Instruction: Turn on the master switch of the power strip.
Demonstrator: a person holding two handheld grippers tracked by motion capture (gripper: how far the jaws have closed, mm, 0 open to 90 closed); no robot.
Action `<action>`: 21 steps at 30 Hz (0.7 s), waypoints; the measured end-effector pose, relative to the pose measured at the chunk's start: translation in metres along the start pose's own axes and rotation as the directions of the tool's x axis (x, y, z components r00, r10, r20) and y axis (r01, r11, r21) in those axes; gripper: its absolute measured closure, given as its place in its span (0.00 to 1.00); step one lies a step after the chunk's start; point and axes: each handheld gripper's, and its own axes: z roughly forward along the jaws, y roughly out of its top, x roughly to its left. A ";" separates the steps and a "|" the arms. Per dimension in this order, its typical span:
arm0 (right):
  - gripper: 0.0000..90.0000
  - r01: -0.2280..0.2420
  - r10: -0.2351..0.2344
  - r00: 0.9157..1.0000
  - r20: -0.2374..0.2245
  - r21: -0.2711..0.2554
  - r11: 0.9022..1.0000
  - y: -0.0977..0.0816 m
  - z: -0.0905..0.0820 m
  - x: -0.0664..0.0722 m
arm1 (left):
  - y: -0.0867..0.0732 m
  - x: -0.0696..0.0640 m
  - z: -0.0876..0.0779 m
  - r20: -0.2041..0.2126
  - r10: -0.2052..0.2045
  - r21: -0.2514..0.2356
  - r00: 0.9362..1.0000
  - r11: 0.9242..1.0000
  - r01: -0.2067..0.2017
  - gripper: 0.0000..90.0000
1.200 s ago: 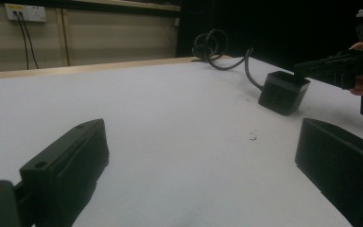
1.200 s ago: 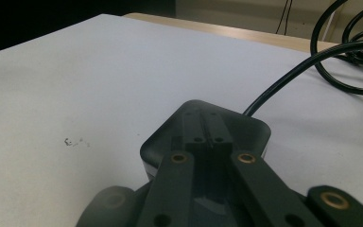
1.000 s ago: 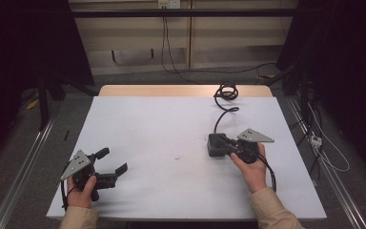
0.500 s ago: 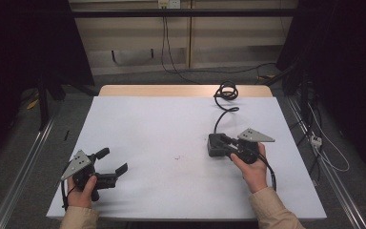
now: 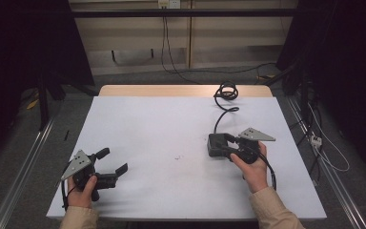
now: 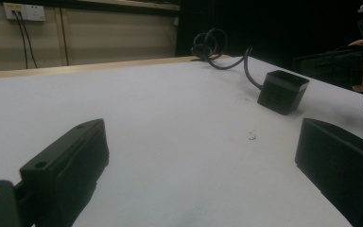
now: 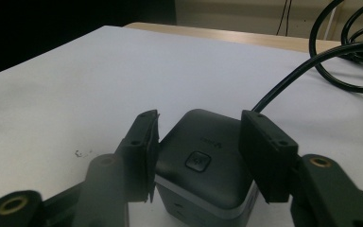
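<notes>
The wide white table (image 5: 162, 143) carries a black cube-shaped power adapter (image 7: 203, 161), whose black round cable (image 5: 221, 117) runs to a loose coil at the table's far edge. The cube sits on the white surface between the fingers of the right gripper (image 7: 196, 156), which the person's right hand (image 5: 250, 164) holds low and level behind it.

The right jaws have just been opening. They now stand about half spread, with the cube between them: the pad at the left of the right gripper view lies against or a hair off the cube's side, the other pad shows a narrow gap, so I judge nothing is clamped.

The left gripper (image 5: 112, 164) rests well apart, near the table's near left corner, jaws spread wide and holding nothing; its fingers point across bare table towards the cube.

The step in hand looks like letting go of the cube after setting it down. The next move calls for drawing the right fingers straight back, clear of both sides, so the cube is not dragged or its cable tugged.
</notes>
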 end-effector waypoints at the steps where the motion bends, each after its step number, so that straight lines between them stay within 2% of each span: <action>1: 0.50 -0.004 0.004 1.000 -0.001 -0.002 1.000 0.000 0.000 0.000 | 0.000 0.000 0.000 0.000 -0.001 -0.001 1.000 1.000 0.001 0.03; 13: 0.29 -0.028 0.028 1.000 0.001 0.004 1.000 0.001 0.001 0.000 | 0.000 0.000 0.000 0.000 -0.001 0.001 1.000 1.000 0.001 0.03; 21: 0.22 -0.037 0.037 0.999 -0.006 0.009 0.999 0.002 0.000 0.001 | -0.001 0.000 -0.001 0.000 -0.004 0.001 1.000 1.000 0.004 0.03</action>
